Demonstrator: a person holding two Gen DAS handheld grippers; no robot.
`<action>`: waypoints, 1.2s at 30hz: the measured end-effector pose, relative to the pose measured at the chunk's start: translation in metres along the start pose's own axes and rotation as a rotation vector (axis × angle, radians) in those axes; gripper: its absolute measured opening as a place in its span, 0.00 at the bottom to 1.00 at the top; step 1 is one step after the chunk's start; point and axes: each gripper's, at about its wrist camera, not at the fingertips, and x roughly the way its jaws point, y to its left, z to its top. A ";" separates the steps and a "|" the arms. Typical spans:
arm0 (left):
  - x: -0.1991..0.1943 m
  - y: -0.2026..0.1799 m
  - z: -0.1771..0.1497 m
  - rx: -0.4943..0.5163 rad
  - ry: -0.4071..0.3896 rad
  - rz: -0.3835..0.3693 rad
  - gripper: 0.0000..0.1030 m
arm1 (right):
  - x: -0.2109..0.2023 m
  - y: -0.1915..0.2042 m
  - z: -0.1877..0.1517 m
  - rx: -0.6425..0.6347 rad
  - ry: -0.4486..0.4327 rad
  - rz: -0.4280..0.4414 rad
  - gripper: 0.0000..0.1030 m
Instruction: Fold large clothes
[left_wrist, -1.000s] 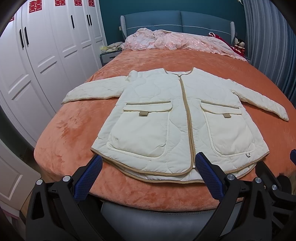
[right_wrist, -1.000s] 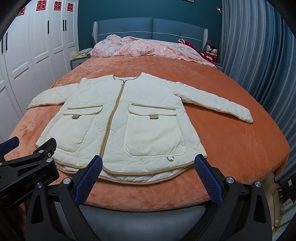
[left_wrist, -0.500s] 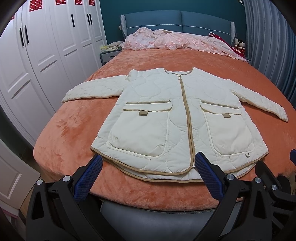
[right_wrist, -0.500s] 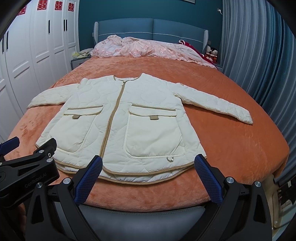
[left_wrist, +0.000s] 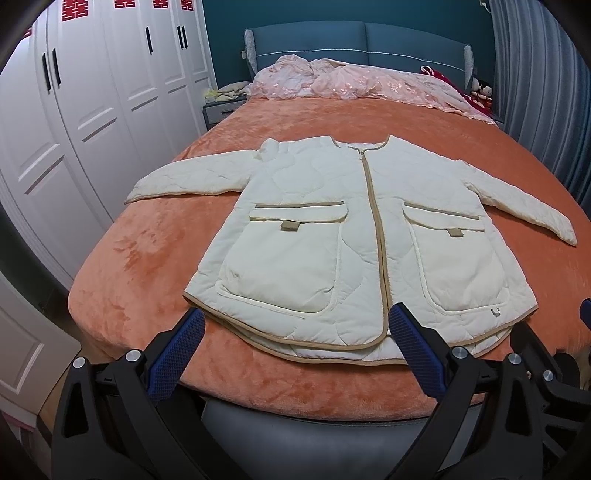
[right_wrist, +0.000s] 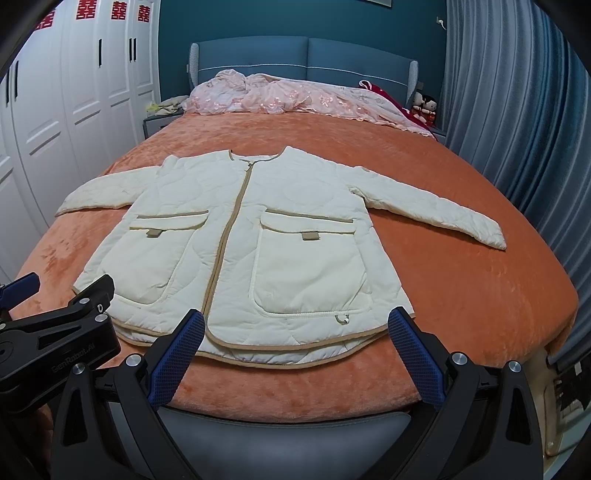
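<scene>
Nearest: left gripper (left_wrist: 295, 343) and right gripper (right_wrist: 295, 345), spread wide, empty, poised short of the hem. Beyond: cream quilted jacket (right_wrist: 243, 243), flat on orange bedspread (right_wrist: 461, 295), zipped, sleeves out. Farthest: pink bedding (right_wrist: 295, 96), blue headboard (right_wrist: 303, 55).

Red double-happiness characters "囍" (left_wrist: 77, 5) are stuck along the tops of the white wardrobe doors (left_wrist: 92, 110), and show in both wrist views (right_wrist: 85, 10). In the right wrist view, the black body of the left tongs (right_wrist: 55, 325) carries pale lettering that reads "GenRobot.AI" (right_wrist: 74, 357). No other writing is legible.
</scene>
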 end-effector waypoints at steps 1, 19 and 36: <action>0.000 0.000 0.000 0.001 -0.002 0.004 0.94 | 0.000 0.000 0.000 0.000 0.001 0.000 0.95; 0.000 -0.001 0.000 0.000 -0.004 0.014 0.94 | -0.001 0.004 0.002 -0.008 -0.006 0.000 0.95; 0.000 -0.001 -0.002 -0.004 0.001 0.007 0.93 | -0.001 0.005 0.002 -0.009 -0.004 0.002 0.95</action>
